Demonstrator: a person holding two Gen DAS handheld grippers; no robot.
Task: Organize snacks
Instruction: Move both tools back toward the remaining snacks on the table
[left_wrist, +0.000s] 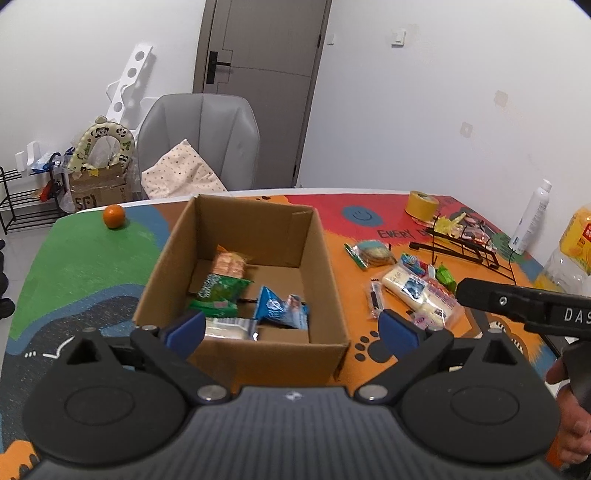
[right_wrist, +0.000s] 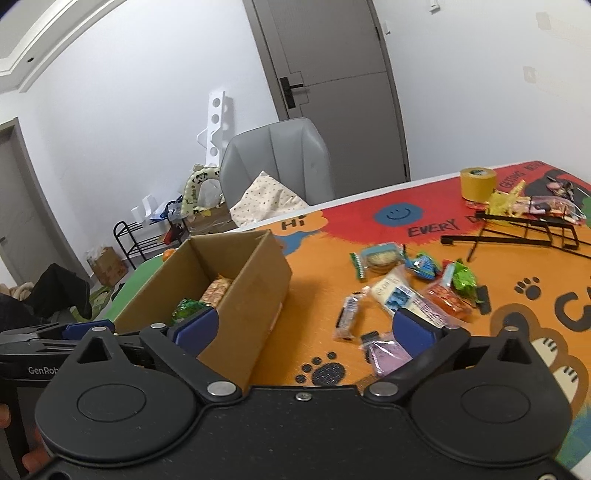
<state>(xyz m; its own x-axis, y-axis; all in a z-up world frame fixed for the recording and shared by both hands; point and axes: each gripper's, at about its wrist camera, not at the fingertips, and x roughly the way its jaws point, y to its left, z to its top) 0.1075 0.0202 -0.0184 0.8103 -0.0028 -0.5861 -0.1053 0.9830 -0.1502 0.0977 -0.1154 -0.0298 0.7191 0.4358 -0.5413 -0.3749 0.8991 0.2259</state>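
Box (left_wrist: 236, 354): four snack packets (left_wrist: 221, 291); one orange (left_wrist: 114, 216).

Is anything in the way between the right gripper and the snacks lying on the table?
Nothing visible: the right gripper is open and empty, and the loose snacks lie just ahead, beside the cardboard box.

A grey door (left_wrist: 258, 55) stands in white walls (left_wrist: 443, 92). Before it sits a grey chair (left_wrist: 199, 136); left of the chair, seemingly a black rack (left_wrist: 22, 206).
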